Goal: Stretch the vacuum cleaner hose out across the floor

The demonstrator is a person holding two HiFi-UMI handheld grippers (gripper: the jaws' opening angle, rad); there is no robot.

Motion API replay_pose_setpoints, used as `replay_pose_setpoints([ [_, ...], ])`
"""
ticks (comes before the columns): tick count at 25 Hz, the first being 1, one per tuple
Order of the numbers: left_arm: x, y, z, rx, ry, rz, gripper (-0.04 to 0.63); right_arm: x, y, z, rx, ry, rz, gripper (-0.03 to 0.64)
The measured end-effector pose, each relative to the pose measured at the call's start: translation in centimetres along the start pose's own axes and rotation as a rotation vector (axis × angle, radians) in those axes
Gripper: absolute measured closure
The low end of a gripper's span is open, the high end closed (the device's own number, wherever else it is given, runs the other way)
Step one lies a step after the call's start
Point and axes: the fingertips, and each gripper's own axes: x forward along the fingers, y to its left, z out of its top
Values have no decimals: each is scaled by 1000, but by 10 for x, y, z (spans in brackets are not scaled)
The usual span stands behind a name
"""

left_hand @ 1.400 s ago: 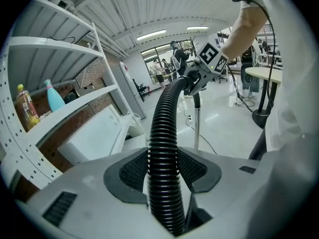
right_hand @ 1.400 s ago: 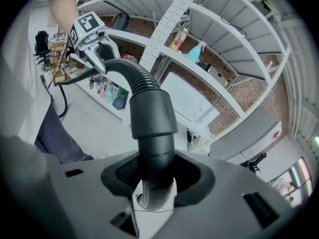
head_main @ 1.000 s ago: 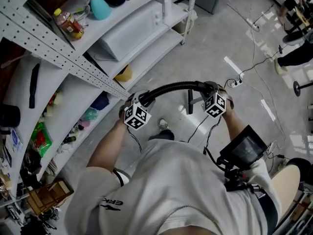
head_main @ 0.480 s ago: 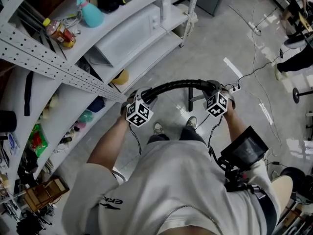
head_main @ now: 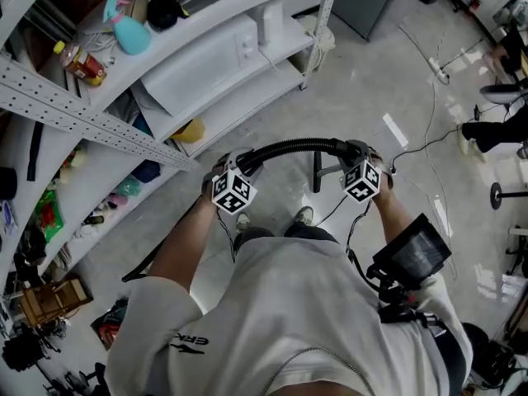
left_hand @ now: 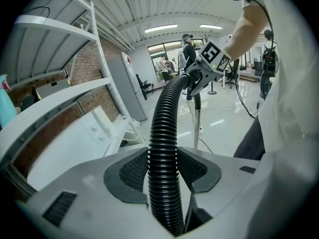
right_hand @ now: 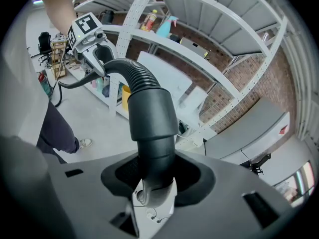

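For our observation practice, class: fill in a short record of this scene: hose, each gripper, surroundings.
Hose: black, ribbed, arched in the air between the grippers
Left gripper: jaws shut on the ribbed part
Right gripper: jaws shut on the hose's smooth cuff
Floor: grey, below the held hose
Beside the person: white shelves
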Motion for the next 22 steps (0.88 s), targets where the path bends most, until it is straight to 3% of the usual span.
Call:
replay_pose_setpoints([
  [12,58,-11,41,-62,28,23,414,21,-68,-42,-98,-9,0,457],
  [22,108,44,56,-49,4,-16,414,64,-114,-40,-48,35,-4,457],
])
